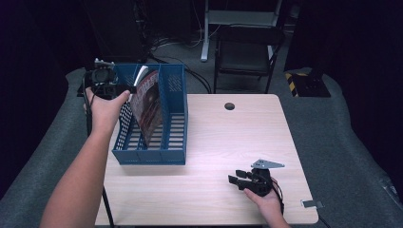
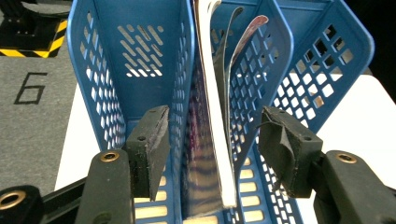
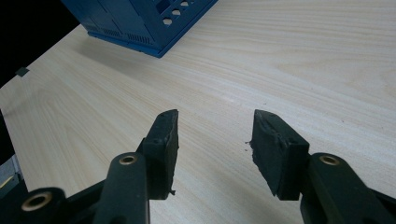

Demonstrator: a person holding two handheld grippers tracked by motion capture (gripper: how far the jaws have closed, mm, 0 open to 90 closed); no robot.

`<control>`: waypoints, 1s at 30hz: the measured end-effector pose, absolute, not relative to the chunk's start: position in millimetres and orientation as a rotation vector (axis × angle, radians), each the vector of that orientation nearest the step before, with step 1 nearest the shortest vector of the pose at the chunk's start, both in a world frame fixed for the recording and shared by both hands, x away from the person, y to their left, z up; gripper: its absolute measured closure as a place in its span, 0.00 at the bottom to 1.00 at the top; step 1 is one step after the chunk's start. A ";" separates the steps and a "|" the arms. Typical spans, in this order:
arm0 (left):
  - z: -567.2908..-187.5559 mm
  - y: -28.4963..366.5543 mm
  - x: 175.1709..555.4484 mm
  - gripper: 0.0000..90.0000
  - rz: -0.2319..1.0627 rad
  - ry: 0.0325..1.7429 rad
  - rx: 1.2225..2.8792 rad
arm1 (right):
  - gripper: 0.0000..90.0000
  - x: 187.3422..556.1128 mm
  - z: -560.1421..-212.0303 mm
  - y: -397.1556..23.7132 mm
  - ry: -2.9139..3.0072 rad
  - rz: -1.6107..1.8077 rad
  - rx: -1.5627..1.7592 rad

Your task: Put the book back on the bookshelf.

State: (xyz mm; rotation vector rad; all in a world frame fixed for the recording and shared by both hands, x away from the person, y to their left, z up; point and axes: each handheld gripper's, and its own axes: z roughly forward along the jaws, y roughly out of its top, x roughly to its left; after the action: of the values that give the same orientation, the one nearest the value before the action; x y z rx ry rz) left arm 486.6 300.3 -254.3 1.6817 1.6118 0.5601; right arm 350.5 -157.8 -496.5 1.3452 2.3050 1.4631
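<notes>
A blue slotted file rack (image 1: pixel 177 85) with three compartments stands on the left part of the light wooden table (image 1: pixel 237 137). A few thin magazines (image 1: pixel 148 107) lean in its middle compartment. My left gripper (image 1: pixel 124 89) hangs over the rack's far left end, held by a hand. In the left gripper view its jaws (image 2: pixel 215 112) stand open above the magazines' (image 2: pixel 212 140) top edges, one on either side, touching neither the magazines nor the rack (image 2: pixel 135 56). My right gripper (image 1: pixel 234 176) rests low near the table's front right, open and empty (image 3: pixel 215 113), pointing towards the rack's corner (image 3: pixel 140 23).
A dark cable hole (image 1: pixel 229 106) sits near the table's far edge. Behind the table stand a black chair (image 1: pixel 247 52) and a yellow-and-black striped block (image 1: pixel 292 80). Grey carpet (image 1: pixel 52 147) surrounds the table. Bare tabletop lies between the rack and the right gripper.
</notes>
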 end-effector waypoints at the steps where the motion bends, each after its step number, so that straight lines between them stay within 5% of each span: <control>1: -253.3 300.2 485.8 0.48 0.554 1.614 1.686 | 0.57 350.9 -496.7 -158.1 2.307 1.464 1.337; 30: -235.6 291.4 451.3 0.48 0.473 1.425 1.809 | 0.55 351.9 -498.3 -163.4 2.279 1.464 1.363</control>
State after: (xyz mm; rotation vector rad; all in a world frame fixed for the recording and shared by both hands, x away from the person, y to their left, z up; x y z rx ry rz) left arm 451.3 291.4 -235.6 1.8095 1.4253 0.4731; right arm 351.9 -163.4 -498.3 1.3630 2.2794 1.4643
